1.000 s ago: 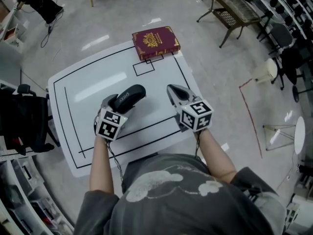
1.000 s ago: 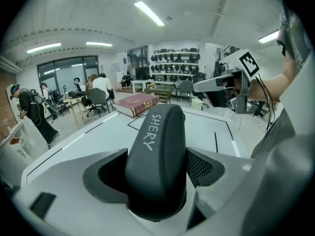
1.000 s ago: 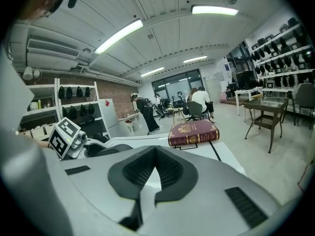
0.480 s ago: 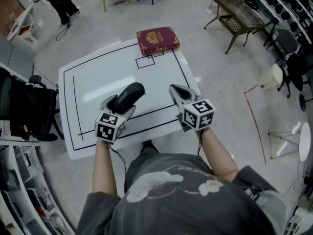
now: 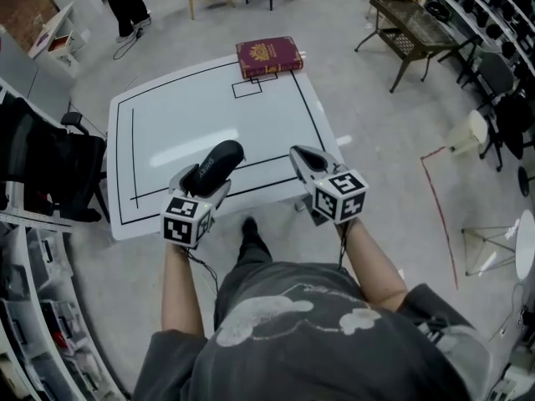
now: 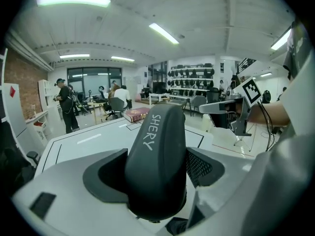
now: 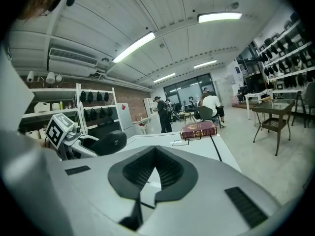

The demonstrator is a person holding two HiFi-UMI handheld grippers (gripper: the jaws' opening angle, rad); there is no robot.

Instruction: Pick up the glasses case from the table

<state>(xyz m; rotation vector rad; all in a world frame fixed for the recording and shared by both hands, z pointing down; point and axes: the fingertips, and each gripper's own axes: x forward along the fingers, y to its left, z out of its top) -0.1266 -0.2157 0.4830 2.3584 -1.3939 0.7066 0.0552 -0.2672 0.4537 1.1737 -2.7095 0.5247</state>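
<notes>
The black glasses case (image 5: 216, 164), marked SHERY, is off the white table (image 5: 192, 115) and hangs over its near edge. My left gripper (image 5: 203, 182) is shut on it, one finger on each side of the case (image 6: 156, 161). In the right gripper view the case (image 7: 106, 142) shows at the left, in the other gripper. My right gripper (image 5: 303, 154) hovers over the table's near right corner. Its jaws (image 7: 155, 154) are shut, with nothing between them.
A dark red book (image 5: 268, 56) lies at the table's far edge, also in both gripper views (image 6: 137, 114) (image 7: 199, 130). A black chair (image 5: 50, 174) stands left of the table, and a bench (image 5: 414, 27) at the far right. People stand in the background.
Both grippers have drawn back from the middle of the table to its near edge, with the case still in the left one. The table now lies farther off in the head view.
</notes>
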